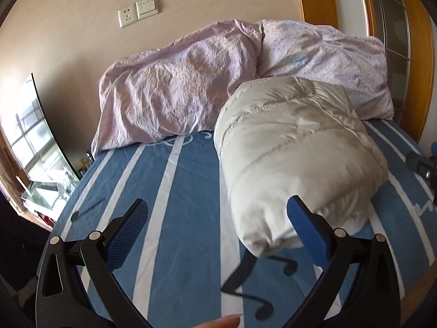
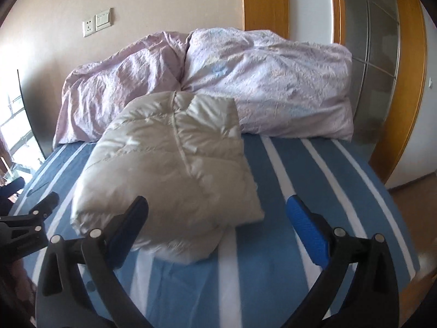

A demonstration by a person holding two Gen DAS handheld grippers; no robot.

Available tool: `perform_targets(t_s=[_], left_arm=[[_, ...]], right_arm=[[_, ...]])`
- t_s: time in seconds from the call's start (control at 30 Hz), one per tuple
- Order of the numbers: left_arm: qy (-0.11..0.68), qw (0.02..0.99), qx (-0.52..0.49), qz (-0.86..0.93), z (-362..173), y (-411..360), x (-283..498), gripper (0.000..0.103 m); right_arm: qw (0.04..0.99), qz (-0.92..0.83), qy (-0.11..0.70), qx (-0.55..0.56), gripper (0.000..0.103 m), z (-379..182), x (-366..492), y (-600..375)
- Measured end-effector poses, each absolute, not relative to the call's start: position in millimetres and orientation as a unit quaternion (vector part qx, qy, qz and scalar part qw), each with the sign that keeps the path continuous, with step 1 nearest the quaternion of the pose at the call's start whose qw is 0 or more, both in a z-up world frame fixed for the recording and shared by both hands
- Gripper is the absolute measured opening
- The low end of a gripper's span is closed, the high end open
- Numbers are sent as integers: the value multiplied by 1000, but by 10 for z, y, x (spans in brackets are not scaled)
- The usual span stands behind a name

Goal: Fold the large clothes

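the folded down jacket (image 1: 295, 158), cream and quilted, lies as a puffy bundle on the blue-and-white striped bedsheet (image 1: 185, 191), its far end tucked just against the crumpled lilac duvet (image 1: 191, 87) piled along the wall. and both tools are off it: the left gripper (image 1: 217, 216) hangs above the sheet with its jaws spread wide and nothing between them, the blue pad (image 1: 306, 227) of one finger sitting in front of the jacket's near end in the picture, whether it brushes the fabric i can't tell. the right gripper (image 2: 217, 213) is splayed just as wide, empty too, looking over the jacket's near edge. in the right wrist view the left gripper's black frame pokes in at the left edge. a wall socket (image 1: 127, 17) and light switch (image 1: 147, 6) sit above the duvet, a wooden door frame (image 2: 265, 2) off to the right.
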State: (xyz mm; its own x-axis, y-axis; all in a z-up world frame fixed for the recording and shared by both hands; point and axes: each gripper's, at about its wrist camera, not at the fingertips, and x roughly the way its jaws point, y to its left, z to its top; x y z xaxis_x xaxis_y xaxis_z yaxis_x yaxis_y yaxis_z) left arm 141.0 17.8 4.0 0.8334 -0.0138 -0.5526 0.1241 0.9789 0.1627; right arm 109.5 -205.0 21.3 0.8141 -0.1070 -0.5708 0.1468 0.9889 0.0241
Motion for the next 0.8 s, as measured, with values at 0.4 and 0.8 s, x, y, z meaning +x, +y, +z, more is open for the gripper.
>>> perform_targets(t_s=[0.4,0.8], left_arm=[[347,930,118,-21,-197,34,1052,102],[417,903,105,-16,-296,43,978,102]], right_arm=[[929,-66,361,35,101,-47,663,-1837],[916,-79,392,14,101,-149,561,-1732]])
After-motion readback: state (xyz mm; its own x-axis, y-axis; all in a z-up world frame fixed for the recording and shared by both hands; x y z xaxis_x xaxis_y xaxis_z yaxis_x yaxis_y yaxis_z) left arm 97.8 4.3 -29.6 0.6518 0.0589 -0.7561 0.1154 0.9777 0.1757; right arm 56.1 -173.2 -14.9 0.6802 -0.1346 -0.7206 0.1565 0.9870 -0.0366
